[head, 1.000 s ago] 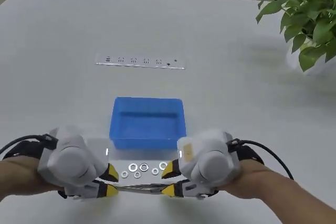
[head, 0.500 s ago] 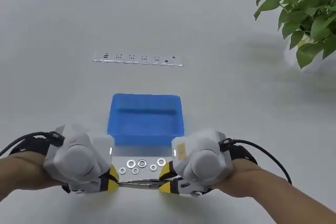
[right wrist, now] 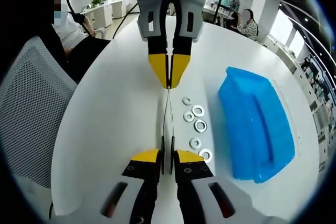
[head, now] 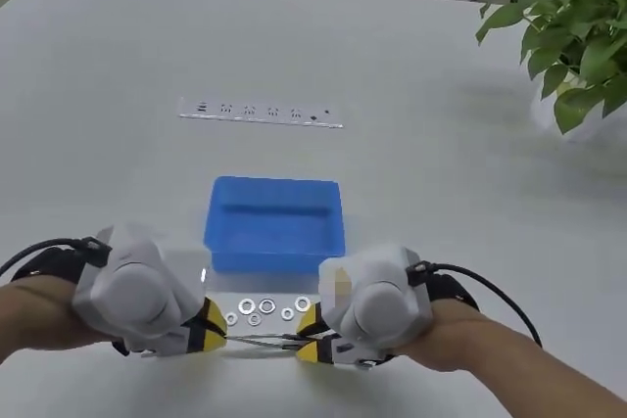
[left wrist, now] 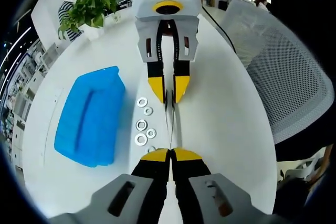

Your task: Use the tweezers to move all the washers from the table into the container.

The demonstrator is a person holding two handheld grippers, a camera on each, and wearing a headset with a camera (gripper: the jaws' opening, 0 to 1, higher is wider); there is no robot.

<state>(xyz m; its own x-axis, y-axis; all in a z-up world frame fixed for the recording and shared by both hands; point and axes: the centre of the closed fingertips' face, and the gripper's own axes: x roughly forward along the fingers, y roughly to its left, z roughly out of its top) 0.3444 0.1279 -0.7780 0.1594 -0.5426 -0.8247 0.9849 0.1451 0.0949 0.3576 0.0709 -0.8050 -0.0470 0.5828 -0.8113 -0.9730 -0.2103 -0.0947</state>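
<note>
1. My left gripper point(head: 210, 330) and right gripper point(head: 311, 336) face each other, both pinched shut on the tweezers point(head: 260, 340) spanning between them.
2. Six washers point(head: 266, 307) lie on the counter point(head: 118, 46), between the tweezers and the blue container point(head: 274, 227).
3. A power strip point(head: 260, 113) sits beyond the container, with a potted plant point(head: 578, 26) well apart at the far right.

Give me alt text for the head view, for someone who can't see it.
The left gripper and right gripper face each other low over a white table, each shut on one end of the tweezers. A cluster of washers lies just beyond them, in front of a blue container.
</note>
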